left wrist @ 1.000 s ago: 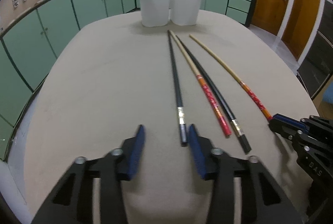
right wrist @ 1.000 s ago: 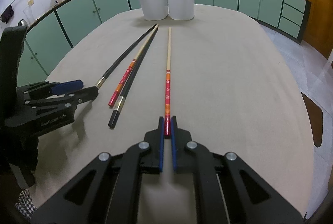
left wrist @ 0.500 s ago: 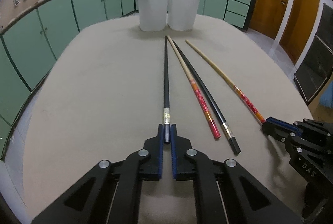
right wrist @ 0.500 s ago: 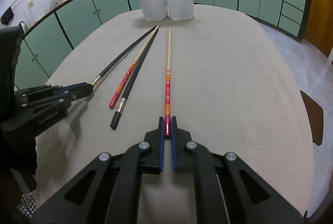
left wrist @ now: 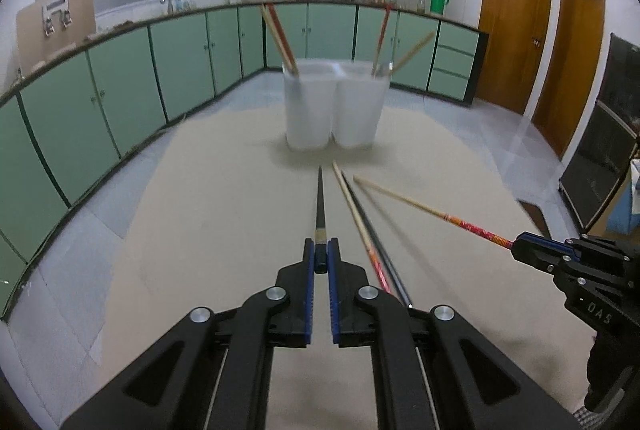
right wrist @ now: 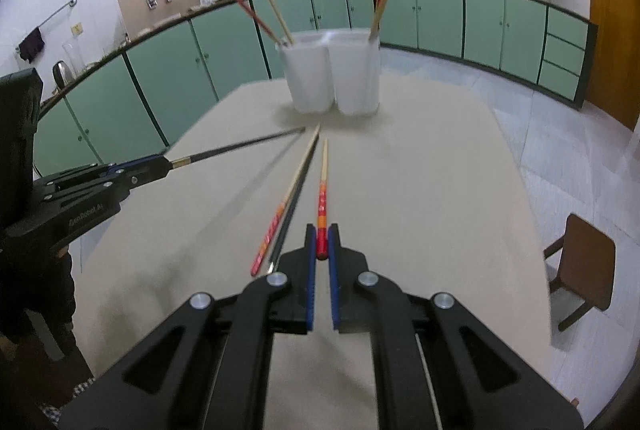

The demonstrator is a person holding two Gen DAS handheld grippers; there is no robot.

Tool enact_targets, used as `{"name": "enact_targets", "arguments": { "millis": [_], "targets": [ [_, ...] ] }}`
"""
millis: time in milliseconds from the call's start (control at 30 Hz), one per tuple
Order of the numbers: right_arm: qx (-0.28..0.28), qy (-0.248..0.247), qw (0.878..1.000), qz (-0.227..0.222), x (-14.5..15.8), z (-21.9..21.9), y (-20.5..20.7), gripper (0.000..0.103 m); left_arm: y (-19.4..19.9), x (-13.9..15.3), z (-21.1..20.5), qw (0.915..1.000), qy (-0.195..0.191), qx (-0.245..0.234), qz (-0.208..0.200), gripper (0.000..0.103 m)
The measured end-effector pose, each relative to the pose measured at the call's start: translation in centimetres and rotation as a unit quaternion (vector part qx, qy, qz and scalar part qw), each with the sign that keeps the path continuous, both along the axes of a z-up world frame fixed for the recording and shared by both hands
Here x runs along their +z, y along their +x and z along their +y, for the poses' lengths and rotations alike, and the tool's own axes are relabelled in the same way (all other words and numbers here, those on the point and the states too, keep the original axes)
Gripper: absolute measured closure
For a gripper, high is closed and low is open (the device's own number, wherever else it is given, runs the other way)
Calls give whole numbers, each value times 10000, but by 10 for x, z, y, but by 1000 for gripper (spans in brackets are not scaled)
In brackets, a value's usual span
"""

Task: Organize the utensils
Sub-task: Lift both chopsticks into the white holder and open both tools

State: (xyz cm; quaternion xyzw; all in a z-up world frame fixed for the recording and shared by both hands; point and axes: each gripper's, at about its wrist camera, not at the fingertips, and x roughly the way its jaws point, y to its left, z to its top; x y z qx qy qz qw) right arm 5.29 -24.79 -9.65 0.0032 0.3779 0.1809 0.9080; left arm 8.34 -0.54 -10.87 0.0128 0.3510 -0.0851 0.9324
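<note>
With both chopsticks pinched at their thick ends, I am holding one in each gripper above the counter (left wrist: 208, 230). My left gripper (left wrist: 321, 262) is clamping narrow on the black chopstick (left wrist: 320, 202), its gold band sitting just ahead of the blue pads, its thin tip pointing toward the white holders (left wrist: 334, 106) at the far end. My right gripper (right wrist: 321, 250) is squeezing the red end of the red-and-bamboo chopstick (right wrist: 322, 186) in the same way, the pale tip aiming at those holders (right wrist: 334, 70) too. Both sticks are hanging clear of the tan surface, and I am seeing their blurred shadows lying apart from them on the counter.

Between my two held sticks, another red-and-bamboo chopstick (right wrist: 280, 214) and another black chopstick (right wrist: 289, 220) are lying flat on the counter, side by side and touching along much of their length. In the left wrist view that pair (left wrist: 360, 214) is running just to the right of my black stick.

The two white holders are standing upright, pressed against each other. The left one is carrying two chopsticks (left wrist: 278, 38) leaning left; the right one is carrying two more (left wrist: 384, 38), spreading apart in the left view.
</note>
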Motion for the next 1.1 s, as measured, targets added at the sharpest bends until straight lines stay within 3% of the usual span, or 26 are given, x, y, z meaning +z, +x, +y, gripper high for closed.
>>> {"name": "enact_targets", "arguments": {
  "millis": [400,667,1100],
  "targets": [
    [254,-163,9977,-611,85,7,28,98,12,70,0,9963,100,-138,-841,97],
    [530,-325,9958,-678,130,19,58,98,33,95,-1,9947,56,-338,-970,97],
    [791,-312,9934,-770,173,19,79,98,36,123,-9,9908,-59,-644,-1186,97]
  ]
}}
